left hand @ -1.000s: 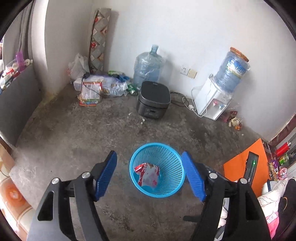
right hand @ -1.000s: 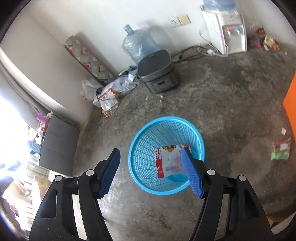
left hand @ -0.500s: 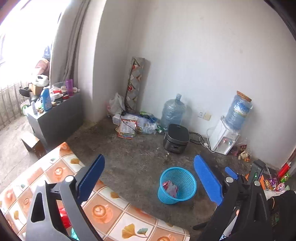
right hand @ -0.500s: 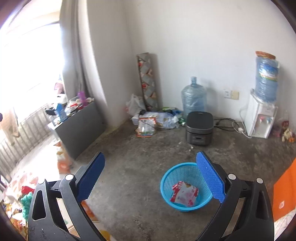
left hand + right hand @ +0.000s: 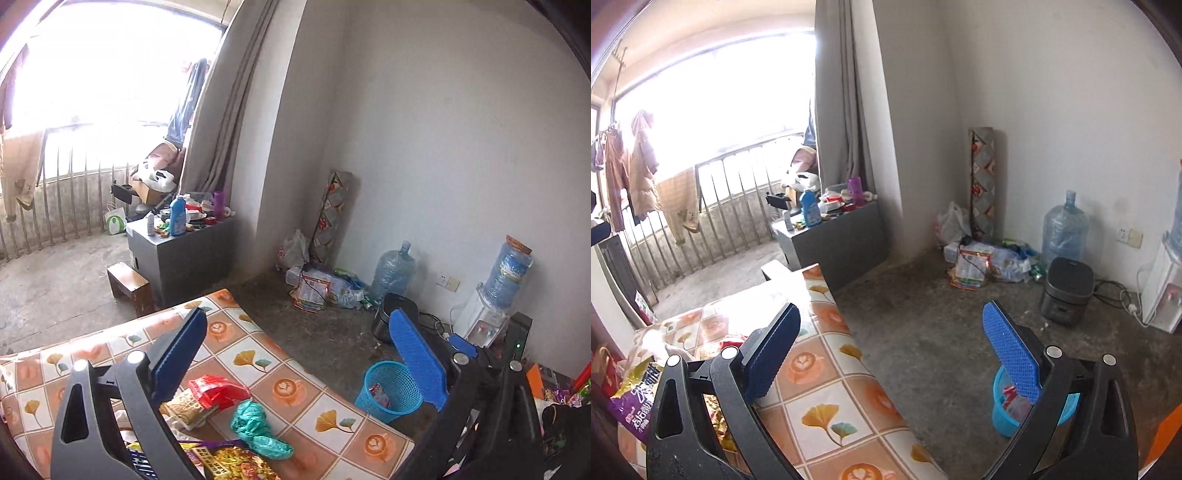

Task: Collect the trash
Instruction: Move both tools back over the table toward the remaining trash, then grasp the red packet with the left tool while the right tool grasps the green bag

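Patterned tablecloth (image 5: 258,354) covers the table, with a red wrapper (image 5: 218,391), teal crumpled bag (image 5: 255,424) and snack packets lying on it. Blue basket (image 5: 391,391) stands on the concrete floor beside the table, one wrapper inside. Left gripper (image 5: 295,362) and right gripper (image 5: 890,350) both stand wide, nothing between the pads.

A table (image 5: 280,387) with a tiled cloth of leaves and coffee cups carries a red wrapper (image 5: 218,391), a crumpled green bag (image 5: 255,428), a beige snack packet (image 5: 188,406) and a purple snack bag (image 5: 635,402), while on the concrete floor (image 5: 923,332) beside it stands a blue basket (image 5: 391,391).
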